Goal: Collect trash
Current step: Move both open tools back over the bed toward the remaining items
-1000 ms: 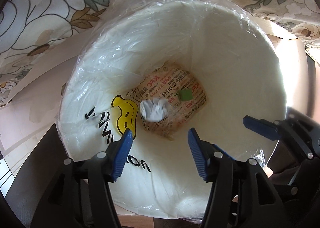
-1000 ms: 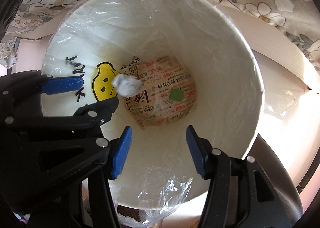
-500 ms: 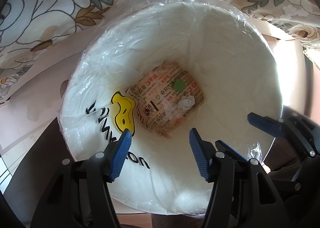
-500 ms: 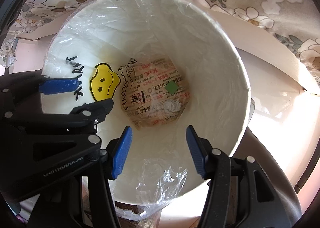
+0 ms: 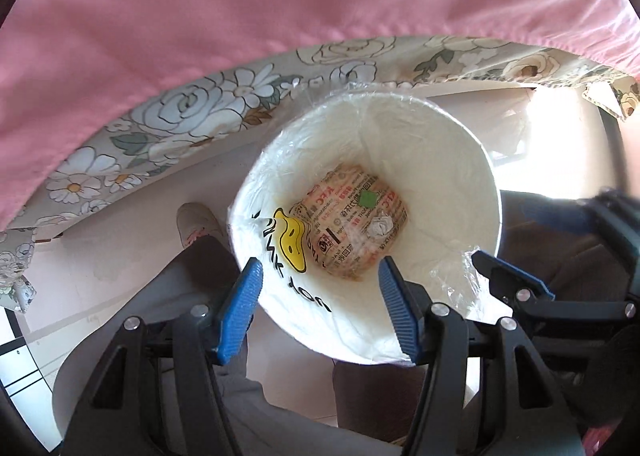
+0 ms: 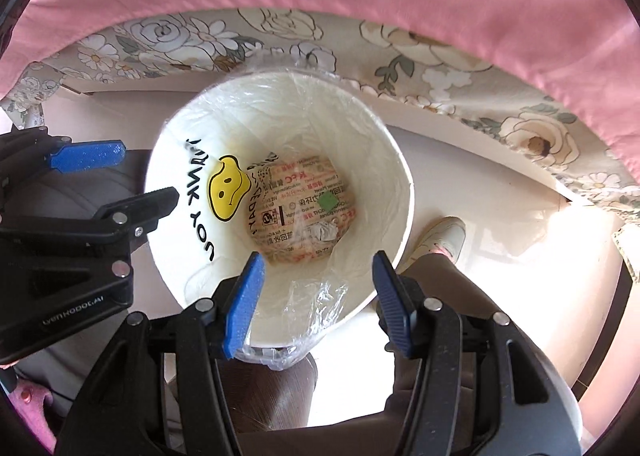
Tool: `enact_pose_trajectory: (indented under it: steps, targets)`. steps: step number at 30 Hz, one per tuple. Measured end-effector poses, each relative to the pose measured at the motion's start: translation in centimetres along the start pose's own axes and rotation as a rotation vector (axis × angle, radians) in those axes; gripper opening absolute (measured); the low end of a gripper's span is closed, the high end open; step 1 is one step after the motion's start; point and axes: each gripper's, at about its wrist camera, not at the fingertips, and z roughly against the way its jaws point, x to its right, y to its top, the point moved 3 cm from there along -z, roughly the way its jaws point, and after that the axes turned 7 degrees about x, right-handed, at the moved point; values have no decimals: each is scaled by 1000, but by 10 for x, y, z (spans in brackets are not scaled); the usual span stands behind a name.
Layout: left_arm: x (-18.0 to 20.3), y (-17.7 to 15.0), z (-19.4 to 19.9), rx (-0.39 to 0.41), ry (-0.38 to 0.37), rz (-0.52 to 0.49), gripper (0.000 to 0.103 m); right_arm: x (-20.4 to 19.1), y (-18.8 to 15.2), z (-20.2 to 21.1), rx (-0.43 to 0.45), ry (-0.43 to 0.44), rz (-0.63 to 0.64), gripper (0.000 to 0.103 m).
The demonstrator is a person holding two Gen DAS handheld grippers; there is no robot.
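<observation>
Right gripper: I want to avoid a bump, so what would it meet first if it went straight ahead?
Probably the near rim of the white bin; depth is unclear. The right gripper is open.

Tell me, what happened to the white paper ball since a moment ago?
The crumpled paper ball dropped to the bottom of the white bin and now rests on the printed paper there. Both hand-held grippers, left and right, rose away, empty and open. The green scrap and bin liner stayed put.
</observation>
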Motion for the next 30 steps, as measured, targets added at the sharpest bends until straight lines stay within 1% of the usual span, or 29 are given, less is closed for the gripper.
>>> enact_pose_trajectory:
  steps: [5,7,8,11,14,17,18,22,26,30]
  targets:
    - [1,1,50,79,-6,-27,63,-1,5,49,80,-27,25,57]
    - [0,4,70,112,-11,-23,63,0,8,67,109,-33,31,62]
    - [0,6,81,130,-14,-19,67,0,10,76,124,-36,35,63]
    - [-3,12,113,200,-17,-9,73,1,15,105,168,-43,49,63]
    - [-6,21,140,257,-8,-6,79,3,24,133,215,-53,62,67]
    - [-11,34,167,302,5,11,83,3,36,159,262,-66,85,70]
    - [-13,40,175,317,6,19,84,3,41,167,277,-73,95,73]
    - [-23,60,205,384,23,66,92,2,62,196,337,-110,145,76]
    - [-36,83,214,380,37,128,93,3,86,217,370,-143,197,76]
    - [-49,104,223,393,69,169,93,8,114,231,398,-146,219,76]
